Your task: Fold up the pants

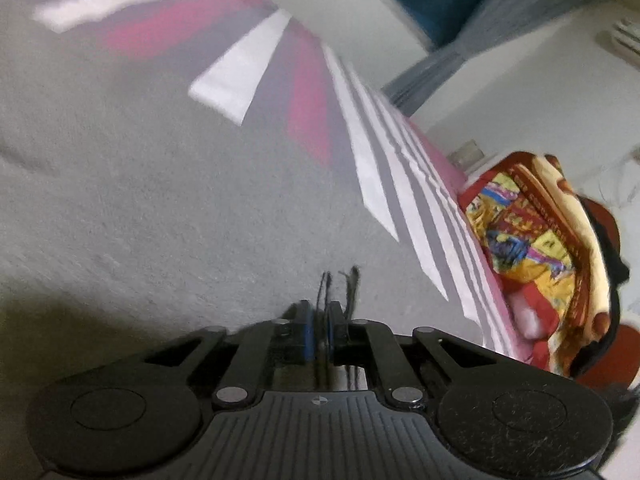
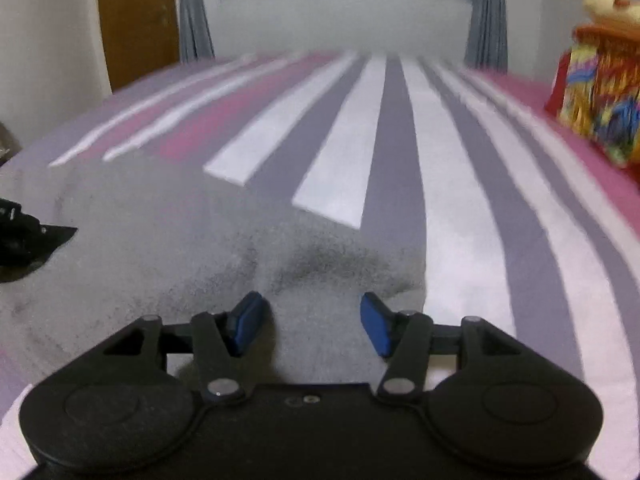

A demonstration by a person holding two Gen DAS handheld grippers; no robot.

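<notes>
Grey pants (image 1: 168, 200) lie spread on a striped bed and fill most of the left wrist view. My left gripper (image 1: 320, 320) is shut; dark threads or a thin bit of fabric stick up between its blue pads, so it seems shut on the pants' edge. In the right wrist view the pants (image 2: 180, 240) lie under and ahead of my right gripper (image 2: 312, 320), which is open and empty just above the cloth. The left gripper's black body (image 2: 24, 232) shows at the left edge there.
The bed sheet (image 2: 392, 140) has pink, white and grey stripes. A folded colourful blanket (image 2: 600, 92) sits at the bed's right side; it also shows in the left wrist view (image 1: 532, 248). A wooden door (image 2: 136, 20) and grey curtains (image 2: 486, 12) stand behind the bed.
</notes>
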